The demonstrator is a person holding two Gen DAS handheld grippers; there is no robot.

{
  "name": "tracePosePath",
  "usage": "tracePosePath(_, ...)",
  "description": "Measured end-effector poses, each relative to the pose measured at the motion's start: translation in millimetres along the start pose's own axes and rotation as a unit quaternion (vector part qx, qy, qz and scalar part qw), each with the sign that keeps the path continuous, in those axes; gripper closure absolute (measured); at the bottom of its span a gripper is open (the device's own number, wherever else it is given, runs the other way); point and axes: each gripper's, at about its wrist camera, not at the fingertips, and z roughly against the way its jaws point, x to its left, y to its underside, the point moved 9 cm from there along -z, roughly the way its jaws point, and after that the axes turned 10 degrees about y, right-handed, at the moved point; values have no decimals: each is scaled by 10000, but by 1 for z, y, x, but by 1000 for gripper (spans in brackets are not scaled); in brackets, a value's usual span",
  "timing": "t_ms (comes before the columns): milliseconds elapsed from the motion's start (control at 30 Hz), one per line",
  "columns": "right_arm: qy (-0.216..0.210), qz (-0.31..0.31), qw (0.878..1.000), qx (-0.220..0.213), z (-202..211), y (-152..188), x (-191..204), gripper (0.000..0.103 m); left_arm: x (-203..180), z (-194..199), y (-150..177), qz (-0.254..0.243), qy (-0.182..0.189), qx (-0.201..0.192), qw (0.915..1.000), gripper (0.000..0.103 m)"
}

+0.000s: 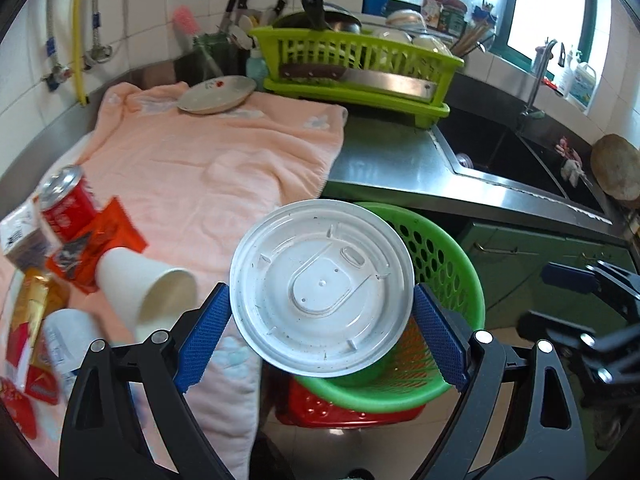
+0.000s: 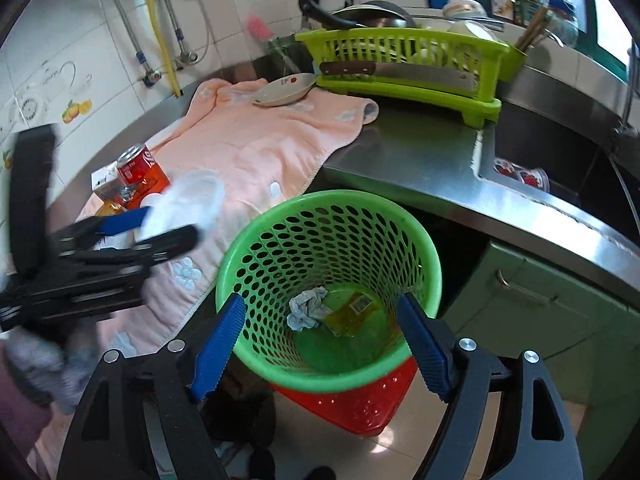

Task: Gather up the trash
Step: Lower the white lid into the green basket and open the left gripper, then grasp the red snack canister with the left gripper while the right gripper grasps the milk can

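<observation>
My left gripper (image 1: pixel 322 316) is shut on a white plastic lid (image 1: pixel 322 286), held by its edges over the rim of the green mesh waste basket (image 1: pixel 444 264). In the right wrist view the lid (image 2: pixel 188 204) shows blurred in the left gripper (image 2: pixel 160 224). My right gripper (image 2: pixel 320 340) is open and empty above the basket (image 2: pixel 332 236), which holds a crumpled tissue (image 2: pixel 306 308) and a yellow wrapper (image 2: pixel 354 312). On the pink towel (image 1: pixel 200 168) lie a red can (image 1: pixel 66 200), a paper cup (image 1: pixel 148 288), an orange wrapper (image 1: pixel 104 240) and a carton (image 1: pixel 24 232).
A lime dish rack (image 1: pixel 352 64) with a cleaver stands at the back, a plate (image 1: pixel 218 94) beside it. The steel sink (image 1: pixel 504 148) is to the right. The basket sits on a red stool (image 2: pixel 352 404) in front of green cabinets (image 2: pixel 540 304).
</observation>
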Motion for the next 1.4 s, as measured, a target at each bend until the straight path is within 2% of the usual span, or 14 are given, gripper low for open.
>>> tracePosePath(233, 75, -132, 9998, 162, 4, 24, -15, 26, -5, -47, -2, 147, 101, 291, 9994, 11)
tracePosePath(400, 155, -184, 9994, 265, 2, 37, -23, 26, -3, -56, -2, 252, 106, 338, 9991, 11)
tracePosePath(700, 72, -198, 9996, 199, 1, 31, -10, 24, 6, -35, -1, 333, 237, 89, 9991, 8)
tracePosePath(1067, -22, -193, 9998, 101, 9, 33, 3, 24, 7, -36, 3, 439, 343, 122, 9984, 8)
tracePosePath(1233, -40, -103, 9999, 8, 11, 28, 10, 22, 12, -7, 6, 461, 298, -47, 9985, 8)
tracePosePath(1400, -165, -78, 9998, -21, 9, 24, 26, 22, 29, 33, 17, 517, 27, -247, 9984, 8)
